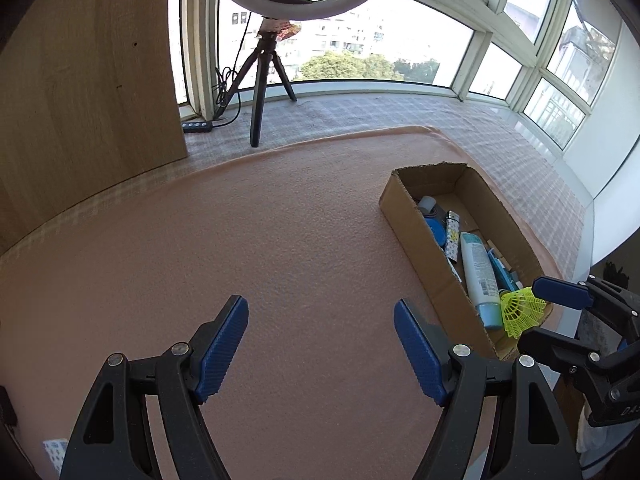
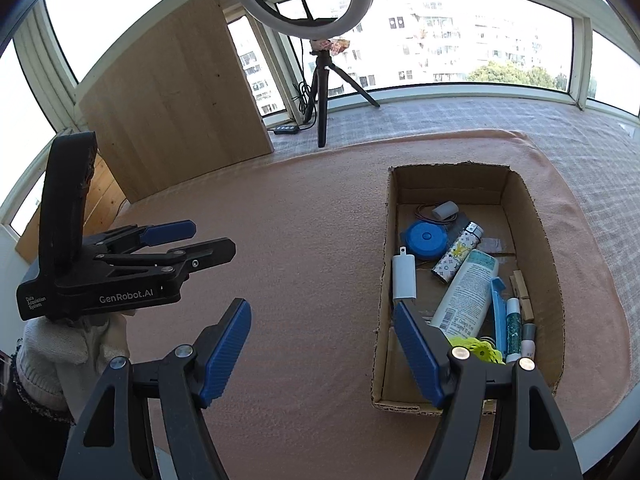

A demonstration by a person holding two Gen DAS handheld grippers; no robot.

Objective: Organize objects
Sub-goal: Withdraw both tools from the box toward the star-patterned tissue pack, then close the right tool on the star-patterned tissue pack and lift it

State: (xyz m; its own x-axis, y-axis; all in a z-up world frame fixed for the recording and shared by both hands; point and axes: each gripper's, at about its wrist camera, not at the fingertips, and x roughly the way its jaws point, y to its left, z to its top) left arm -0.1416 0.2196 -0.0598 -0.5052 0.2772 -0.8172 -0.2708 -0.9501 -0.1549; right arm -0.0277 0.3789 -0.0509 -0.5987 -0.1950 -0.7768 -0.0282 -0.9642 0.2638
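High-rise home sunroom; wraparound windows (image 2: 472,36); blanket-covered table (image 2: 304,216); ring light (image 2: 302,0) on tripod (image 2: 324,92)

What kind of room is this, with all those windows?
Probably a sunny bay-window corner high up in a flat: curved windows face apartment blocks, and a ring light stands by a cardboard box.

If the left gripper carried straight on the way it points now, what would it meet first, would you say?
Most likely the bare pink cloth on the table: the open left gripper points down at it, with nothing between. The cardboard box lies off to its right, though depth is hard to judge.
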